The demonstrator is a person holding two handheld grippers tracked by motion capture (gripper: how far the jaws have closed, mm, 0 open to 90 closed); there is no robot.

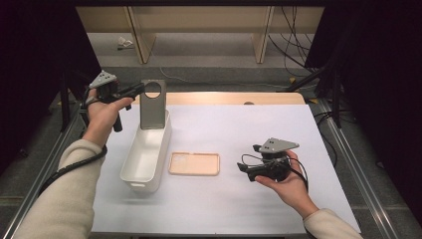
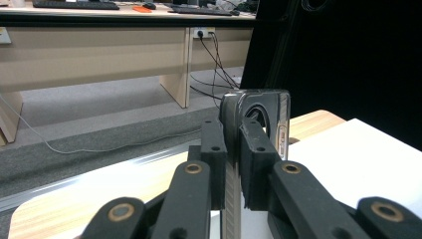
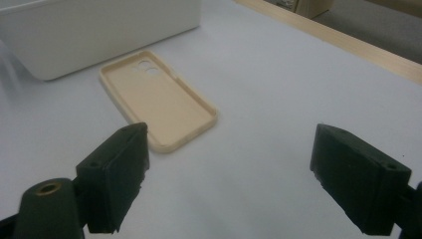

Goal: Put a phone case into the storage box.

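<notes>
At upper left of the high view, the left gripper pinches a grey phone case upright over the white bin's far end and should lower it straight inside, while the right gripper gapes empty near the beige case.

Bare white table lies open between and ahead of the right gripper's spread jaws; a beige phone case and white bin block beyond its left jaw.

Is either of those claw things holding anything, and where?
The left gripper clamps the grey phone case by its upper side edge, above the white bin. The right gripper holds nothing.
</notes>
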